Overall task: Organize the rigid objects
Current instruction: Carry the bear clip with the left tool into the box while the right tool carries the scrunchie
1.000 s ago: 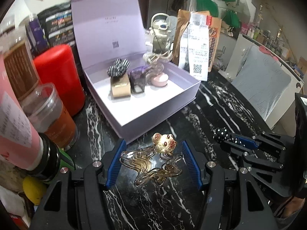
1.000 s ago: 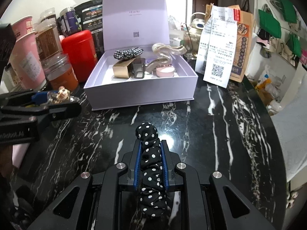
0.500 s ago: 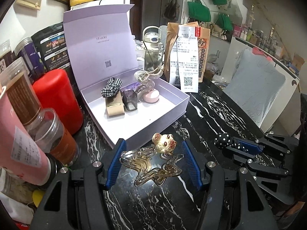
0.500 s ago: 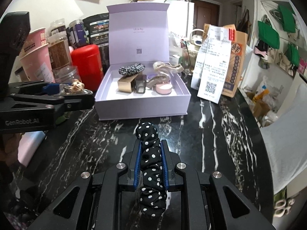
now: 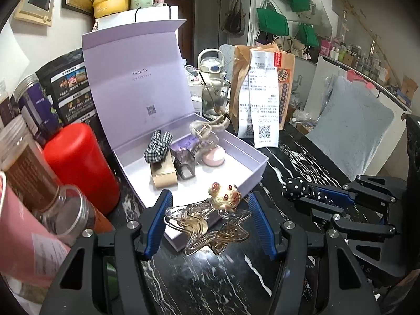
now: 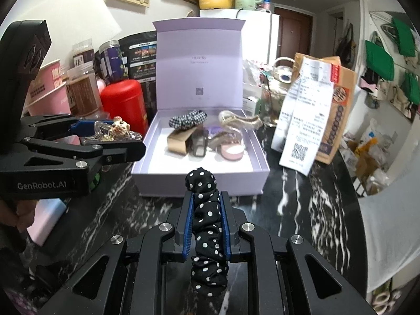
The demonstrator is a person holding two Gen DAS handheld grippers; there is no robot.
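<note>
1. Jaws of my left gripper [image 5: 210, 223] pinch a clear, amber-tinted wavy hair clip [image 5: 210, 225] of glossy plastic, topped with a small cream bear-face charm; the ribbed blue pads [image 5: 160, 223] press its two sides, and it hangs above the near wall of the box.
2. Jaws of my right gripper [image 6: 207, 223] are pressed together on a black polka-dot scrunchie [image 6: 206, 225], soft gathered fabric bunched into a long roll that pokes out beyond the tips and trails back below them.
3. Ahead stands a lilac cardboard box [image 6: 199, 181] with its hinged lid upright, on the black, white-veined marble surface [image 6: 309, 210].
4. Along the box's far side lie a black-and-white gingham scrunchie [image 5: 157, 145] atop a tan rectangular clip [image 5: 164, 177], a smoky translucent square clip [image 5: 185, 164], a round pink piece [image 5: 214, 157], and a pale claw clip [image 6: 236, 120] resting on the far right rim.
5. By the box's left wall stands a smooth red cylindrical canister [image 5: 78, 162]; past the right wall, a brown paper bag [image 6: 338, 115] with a long white receipt.
</note>
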